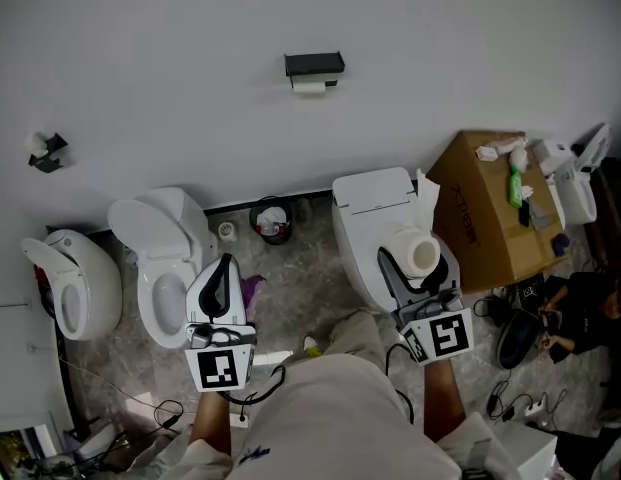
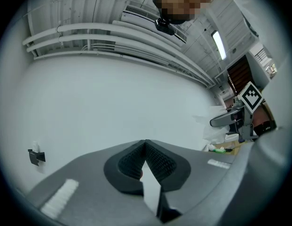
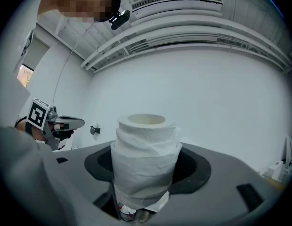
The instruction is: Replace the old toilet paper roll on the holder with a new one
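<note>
- White wall (image 1: 440, 48) fills the upper part of the head view, with the one black holder (image 1: 314, 64) mounted on it at centre; a pale marbled floor (image 1: 300, 288) lies below the holder.
- Three toilets stand along the wall's foot: a closed toilet (image 1: 370, 213) below and just right of the holder, an open-lid toilet (image 1: 162, 268) below and to its left, and a third toilet (image 1: 75, 288) farther left again.
- One cardboard box (image 1: 485, 223) sits below and well to the right of the holder, with small items on its top.
- Two grippers are held out below the holder, well apart from it.
  - The left gripper (image 1: 225, 261) has its jaws pressed together with nothing between them.
  - The right gripper (image 1: 418, 273) has its jaws spread wide around the new roll (image 3: 145, 149), which stands upright between them, clamped at its sides.
- One dark round bin (image 1: 273, 221) stands on the floor directly below the holder, against the wall.
- One old roll (image 1: 309, 86), a small white remnant, hangs just under the holder, touching it.
- One small black fitting (image 1: 46, 154) is on the wall far left of the holder and lower.
</note>
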A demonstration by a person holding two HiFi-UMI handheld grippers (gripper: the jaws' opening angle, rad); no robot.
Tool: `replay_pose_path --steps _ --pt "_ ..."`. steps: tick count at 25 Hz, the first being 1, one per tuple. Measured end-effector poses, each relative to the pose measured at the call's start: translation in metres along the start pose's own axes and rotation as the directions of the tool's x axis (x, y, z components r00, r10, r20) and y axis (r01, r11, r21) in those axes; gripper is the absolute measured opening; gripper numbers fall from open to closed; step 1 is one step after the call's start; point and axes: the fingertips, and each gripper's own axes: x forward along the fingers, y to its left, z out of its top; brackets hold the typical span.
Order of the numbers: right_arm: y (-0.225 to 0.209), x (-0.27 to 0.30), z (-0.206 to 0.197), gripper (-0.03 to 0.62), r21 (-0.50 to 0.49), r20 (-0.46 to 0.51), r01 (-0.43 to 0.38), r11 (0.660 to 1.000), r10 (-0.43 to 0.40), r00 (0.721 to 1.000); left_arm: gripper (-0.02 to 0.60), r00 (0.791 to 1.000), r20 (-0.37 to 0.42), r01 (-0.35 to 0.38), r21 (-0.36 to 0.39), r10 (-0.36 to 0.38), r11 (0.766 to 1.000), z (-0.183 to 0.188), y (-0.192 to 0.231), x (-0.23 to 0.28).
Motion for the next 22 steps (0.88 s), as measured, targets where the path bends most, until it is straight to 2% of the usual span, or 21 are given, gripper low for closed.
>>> replay_pose_path --steps 7,11,22 --pt "-0.0019 -0.004 -0.0013 0.295 -0.001 -0.003 0.003 1.0 -0.003 1.0 0.003 1.0 -0.004 -0.005 0.023 0.005 1.0 -0.0004 0.0008 -0.0022" --pt "-0.0011 -0.0062 -0.0046 0.295 0.006 -0.012 0.008 1.0 -0.008 1.0 0.014 1.0 -0.008 -0.016 0.01 0.016 1.0 -0.0004 0.0018 -0.0044" --pt "0.0014 -0.0098 -0.003 0.296 0.0 -0.012 0.004 1.0 -0.004 1.0 0.138 1.0 -0.024 -0.02 0.017 0.02 1.0 -0.0023 0.0008 -0.0084"
